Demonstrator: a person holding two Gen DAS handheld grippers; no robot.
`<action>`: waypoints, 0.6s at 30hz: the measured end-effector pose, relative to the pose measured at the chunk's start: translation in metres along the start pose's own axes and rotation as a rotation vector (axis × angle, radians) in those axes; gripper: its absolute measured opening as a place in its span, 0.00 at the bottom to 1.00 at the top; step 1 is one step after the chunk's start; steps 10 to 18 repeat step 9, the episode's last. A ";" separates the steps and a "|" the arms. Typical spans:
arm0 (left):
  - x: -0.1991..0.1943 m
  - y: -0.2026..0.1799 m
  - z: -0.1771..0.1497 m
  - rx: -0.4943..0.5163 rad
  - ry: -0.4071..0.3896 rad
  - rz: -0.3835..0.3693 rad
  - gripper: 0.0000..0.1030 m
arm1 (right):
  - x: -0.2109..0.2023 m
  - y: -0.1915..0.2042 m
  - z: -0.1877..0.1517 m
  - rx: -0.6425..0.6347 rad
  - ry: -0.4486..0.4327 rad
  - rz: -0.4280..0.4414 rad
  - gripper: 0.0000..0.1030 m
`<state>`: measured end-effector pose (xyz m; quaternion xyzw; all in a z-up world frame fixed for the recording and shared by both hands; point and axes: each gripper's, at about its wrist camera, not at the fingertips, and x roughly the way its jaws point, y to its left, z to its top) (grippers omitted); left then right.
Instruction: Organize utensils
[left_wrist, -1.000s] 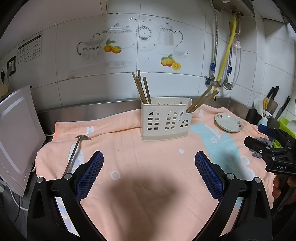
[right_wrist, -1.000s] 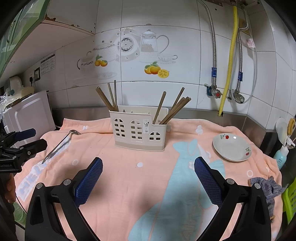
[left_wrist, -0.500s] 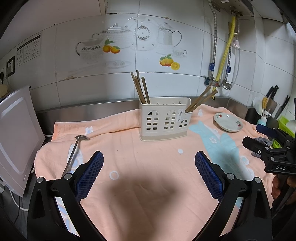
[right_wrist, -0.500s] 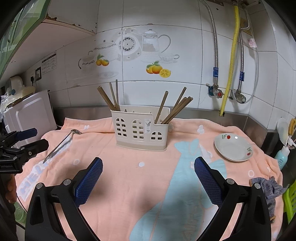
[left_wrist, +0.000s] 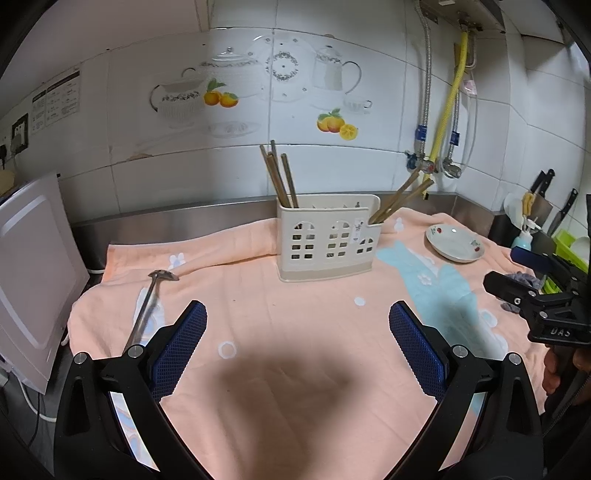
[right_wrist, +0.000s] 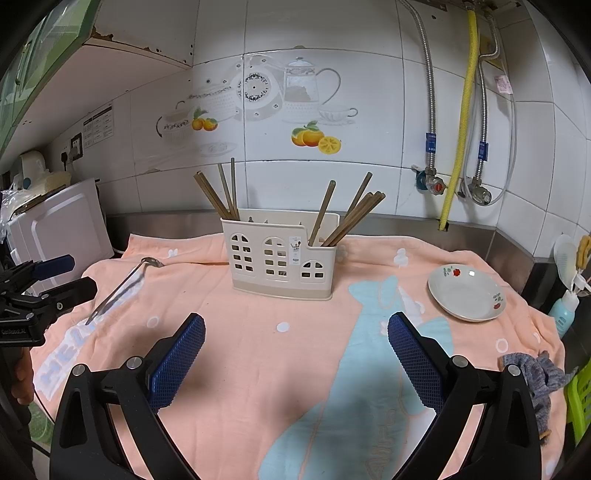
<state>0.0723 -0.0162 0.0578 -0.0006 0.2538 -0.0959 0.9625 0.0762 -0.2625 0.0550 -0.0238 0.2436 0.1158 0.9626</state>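
Observation:
A cream utensil caddy stands at the back of the counter on a peach towel. Wooden chopsticks stand in its left and right compartments. A metal spoon lies flat on the towel at the left. My left gripper is open and empty, above the towel, with the spoon just left of its left finger. My right gripper is open and empty, in front of the caddy. Each gripper shows at the edge of the other's view.
A white dish with red flowers sits on the towel at the right. A grey rag lies at the right edge. A white appliance stands at the left. Knives and a bottle are at the far right.
Both views have shifted only slightly; the grippers stay open and nothing on the towel has moved.

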 end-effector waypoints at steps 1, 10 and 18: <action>0.000 -0.001 0.000 0.003 0.003 0.000 0.95 | 0.000 -0.001 0.000 0.000 0.000 0.000 0.93; 0.003 0.003 -0.001 -0.010 0.013 -0.003 0.95 | 0.001 -0.001 0.000 0.002 0.003 0.001 0.93; 0.003 0.003 -0.001 -0.010 0.013 -0.003 0.95 | 0.001 -0.001 0.000 0.002 0.003 0.001 0.93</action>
